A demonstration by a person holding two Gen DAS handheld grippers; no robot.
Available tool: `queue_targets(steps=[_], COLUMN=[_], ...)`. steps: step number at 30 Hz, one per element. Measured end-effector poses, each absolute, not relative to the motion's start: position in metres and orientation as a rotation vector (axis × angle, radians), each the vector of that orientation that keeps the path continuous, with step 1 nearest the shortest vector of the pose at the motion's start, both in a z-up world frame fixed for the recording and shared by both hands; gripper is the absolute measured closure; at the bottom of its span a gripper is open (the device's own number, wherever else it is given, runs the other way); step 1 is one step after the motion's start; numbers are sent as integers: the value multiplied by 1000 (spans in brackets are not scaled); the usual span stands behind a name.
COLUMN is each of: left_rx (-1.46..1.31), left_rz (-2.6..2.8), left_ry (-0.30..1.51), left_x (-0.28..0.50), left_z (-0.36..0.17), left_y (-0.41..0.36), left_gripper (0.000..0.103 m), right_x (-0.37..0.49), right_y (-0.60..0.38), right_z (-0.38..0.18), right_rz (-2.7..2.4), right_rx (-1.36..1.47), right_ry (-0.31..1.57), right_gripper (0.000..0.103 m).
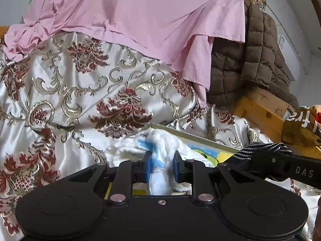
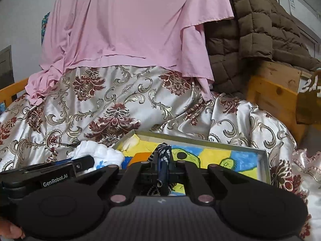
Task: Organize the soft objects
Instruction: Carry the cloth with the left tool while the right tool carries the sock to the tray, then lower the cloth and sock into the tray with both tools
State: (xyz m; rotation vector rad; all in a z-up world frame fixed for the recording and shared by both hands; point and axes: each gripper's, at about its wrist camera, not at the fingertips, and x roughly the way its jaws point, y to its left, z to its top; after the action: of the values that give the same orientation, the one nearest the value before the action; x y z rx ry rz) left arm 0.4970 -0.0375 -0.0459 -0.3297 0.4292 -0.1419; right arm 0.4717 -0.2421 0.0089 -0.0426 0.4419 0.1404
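Setting: a home, most likely a bedroom. A bed or couch with a pale wooden frame (image 2: 274, 92) is covered by a shiny cream bedspread (image 1: 80, 92) patterned with dark red and gold flowers. A pink sheet (image 1: 140, 16) is draped over the piled bedding behind, with a brown quilted jacket (image 1: 254, 60) slumped beside it. A white wall unit (image 1: 289, 60), seemingly an air conditioner, sits at the right. A shallow tray with a child's bright painting (image 2: 220, 156) lies on the bedspread.

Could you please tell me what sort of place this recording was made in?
Most likely a bedroom at home: a satin floral bedspread covers what seems a bed with a wooden frame, and a pink garment and a brown quilted jacket are piled on it.
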Motion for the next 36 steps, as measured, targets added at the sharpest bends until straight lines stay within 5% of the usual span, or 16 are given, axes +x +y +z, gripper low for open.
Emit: queue_targets(steps=[36], left_rx=[-193], left_rz=[-113], left_ry=[636], left_x=[508], left_z=[-69], left_y=[-59], left_gripper=[73], right_x=[466], right_y=[-255], right_z=[-27], right_rz=[74], right_rx=[-129], right_ry=[549], right_gripper=[89])
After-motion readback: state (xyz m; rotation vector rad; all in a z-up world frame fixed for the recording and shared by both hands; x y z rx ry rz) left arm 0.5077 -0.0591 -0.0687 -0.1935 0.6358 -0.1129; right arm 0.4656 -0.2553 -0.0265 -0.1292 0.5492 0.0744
